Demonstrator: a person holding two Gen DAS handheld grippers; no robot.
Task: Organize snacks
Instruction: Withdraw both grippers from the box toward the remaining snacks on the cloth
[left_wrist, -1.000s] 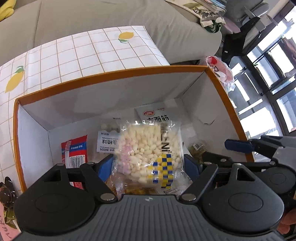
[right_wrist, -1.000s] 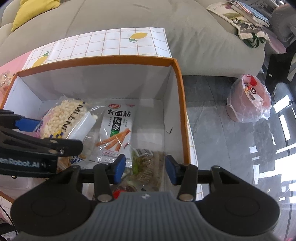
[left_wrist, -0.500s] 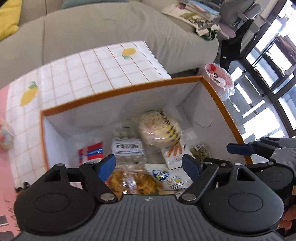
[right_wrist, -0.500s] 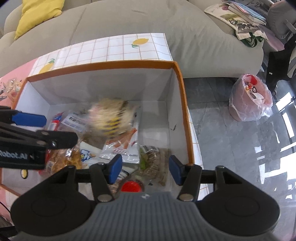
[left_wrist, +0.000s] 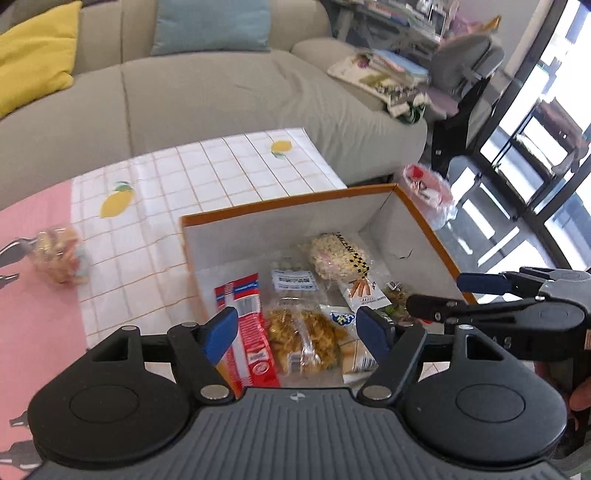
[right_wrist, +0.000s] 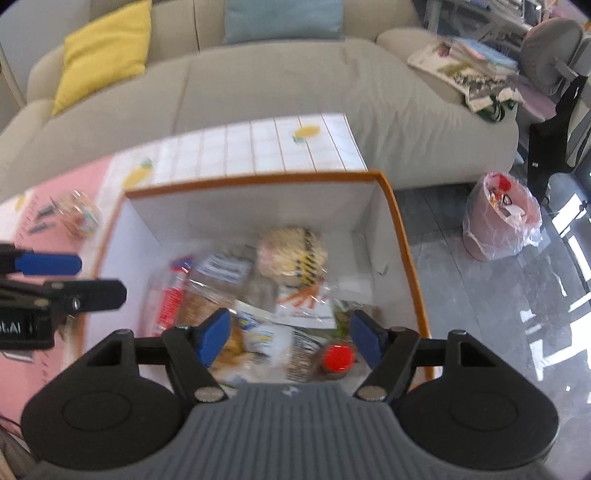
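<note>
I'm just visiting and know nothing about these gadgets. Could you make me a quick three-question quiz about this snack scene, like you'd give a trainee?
1. True or false: the puffed snack bag with the yellow checks lies inside the orange-rimmed box.
2. Which snack is outside the box? A) the red packet B) the small clear bag on the pink mat C) the red-capped jar
3. Fill in: neither the left gripper nor the right gripper holds ____.

Key: 1 true; 2 B; 3 anything. Both stand empty above the box.
</note>
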